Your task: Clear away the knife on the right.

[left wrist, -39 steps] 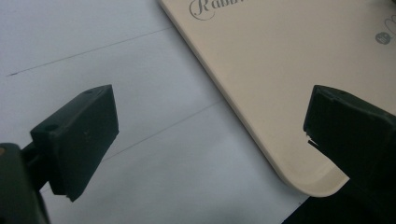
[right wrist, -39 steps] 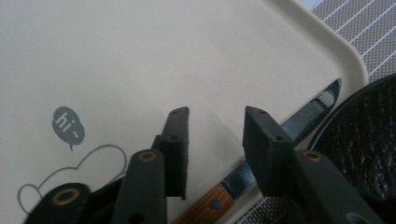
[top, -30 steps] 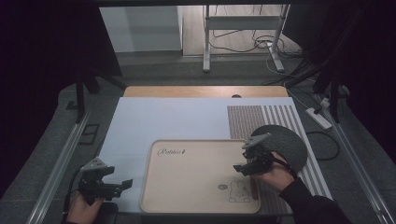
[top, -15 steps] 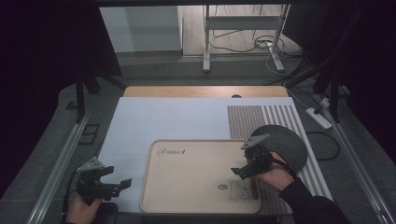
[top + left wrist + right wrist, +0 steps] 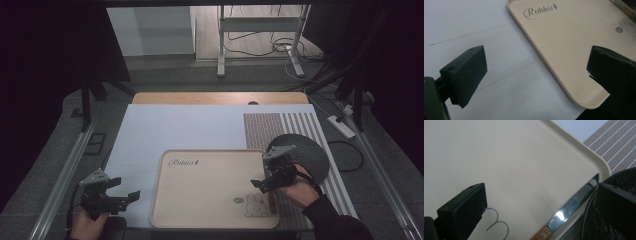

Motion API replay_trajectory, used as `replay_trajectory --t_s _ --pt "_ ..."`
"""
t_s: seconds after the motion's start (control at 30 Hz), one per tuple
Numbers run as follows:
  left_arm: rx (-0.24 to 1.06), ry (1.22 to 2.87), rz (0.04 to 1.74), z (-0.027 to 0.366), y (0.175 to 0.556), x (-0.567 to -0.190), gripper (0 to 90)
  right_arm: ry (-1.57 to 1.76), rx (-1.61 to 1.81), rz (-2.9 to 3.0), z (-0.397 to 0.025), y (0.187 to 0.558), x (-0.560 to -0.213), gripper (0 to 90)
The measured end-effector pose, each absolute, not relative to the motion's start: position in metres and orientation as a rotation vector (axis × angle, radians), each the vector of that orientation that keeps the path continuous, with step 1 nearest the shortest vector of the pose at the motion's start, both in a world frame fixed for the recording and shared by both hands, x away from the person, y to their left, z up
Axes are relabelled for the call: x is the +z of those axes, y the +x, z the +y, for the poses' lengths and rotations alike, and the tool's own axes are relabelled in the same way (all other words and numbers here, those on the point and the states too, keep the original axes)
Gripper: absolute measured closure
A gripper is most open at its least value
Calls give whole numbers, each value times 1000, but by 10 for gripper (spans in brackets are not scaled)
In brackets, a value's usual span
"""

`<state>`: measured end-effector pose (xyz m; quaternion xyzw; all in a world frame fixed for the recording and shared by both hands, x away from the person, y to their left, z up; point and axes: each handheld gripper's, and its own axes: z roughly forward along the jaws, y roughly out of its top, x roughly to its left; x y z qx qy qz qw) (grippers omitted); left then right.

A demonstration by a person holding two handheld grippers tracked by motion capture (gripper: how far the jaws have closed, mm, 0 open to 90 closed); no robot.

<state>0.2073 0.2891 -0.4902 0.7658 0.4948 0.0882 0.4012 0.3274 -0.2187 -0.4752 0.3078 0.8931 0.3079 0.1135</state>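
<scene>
A beige tray point(image 5: 210, 190) printed "Rabbit" lies on the white surface point(image 5: 175, 130). The right tool point(image 5: 264, 183) hovers over the tray's right side, jaws wide with nothing between them. A wooden-handled knife point(image 5: 571, 206) lies along the tray's right rim, beside a dark round mat point(image 5: 307, 155) on a striped placemat point(image 5: 280, 127). The left tool point(image 5: 131, 196), jaws also wide and empty, hangs above the surface just left of the tray's near corner.
</scene>
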Motion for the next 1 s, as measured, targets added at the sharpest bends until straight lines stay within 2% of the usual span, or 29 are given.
replay_trajectory --t_s 0.4,0.77,1.0 --pt "216 1980 1249 285 210 -490 33 947 925 2591 -230 320 -472 0" --pt "318 1991 1190 278 212 -488 0 1008 966 2539 -248 308 -468 0" --pt "296 1990 1185 279 213 -489 0 1037 983 2514 -257 300 -466 0"
